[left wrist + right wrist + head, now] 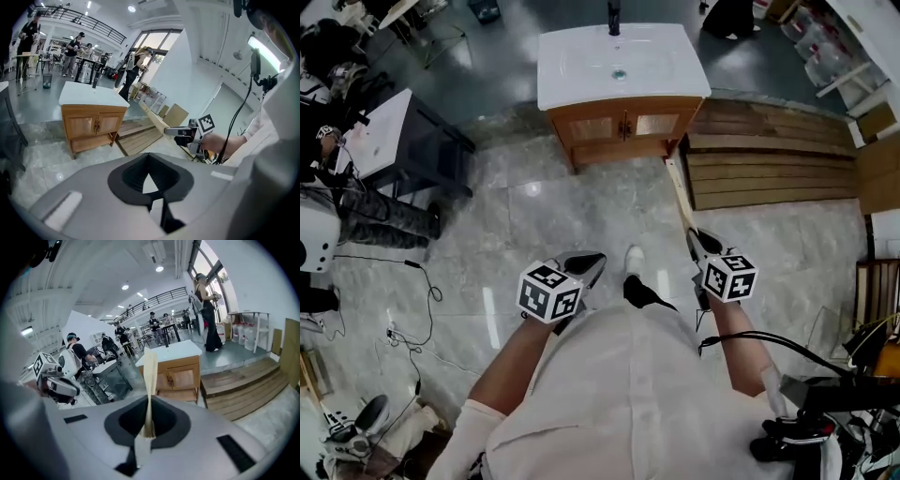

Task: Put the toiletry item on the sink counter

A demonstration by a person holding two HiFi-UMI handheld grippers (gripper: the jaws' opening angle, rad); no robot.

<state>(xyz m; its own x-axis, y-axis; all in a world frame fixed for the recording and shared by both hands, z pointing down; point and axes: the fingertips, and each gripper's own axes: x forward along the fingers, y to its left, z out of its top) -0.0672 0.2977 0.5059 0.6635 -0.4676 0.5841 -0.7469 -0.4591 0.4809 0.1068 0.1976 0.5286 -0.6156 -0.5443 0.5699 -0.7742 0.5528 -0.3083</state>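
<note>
I am holding two handheld grippers out over a pale marble floor [534, 202], seen from above.

My right gripper [695, 236] has its jaws closed on the toiletry item [150, 376], a thin, flat, cream-coloured strip. The jaws pinch it at its near end. The rest runs straight out past the jaw tips, and in the head view it slants forward toward the sink bench [572, 82]. I cannot tell what kind of toiletry it is.

My left gripper [592, 260] has its jaws together with nothing between them. Only a sliver of floor shows through the gap behind the tips. In the left gripper view, the right gripper sits off to the right of the left jaws, with its marker cube [207, 123] facing the camera.

The sink bench stands well ahead of both pairs of jaws, and the item's far end is not touching it. The bench has a white top with a shallow basin [619, 58] and a dark faucet [614, 17] at the far edge. Beneath it is a wooden cabinet [623, 127] with two small doors.

Ahead of the right jaws, to the right of the cabinet, lie low wooden steps [769, 164]. Beyond the bench, several people [75, 51] stand among tables in a bright hall.
</note>
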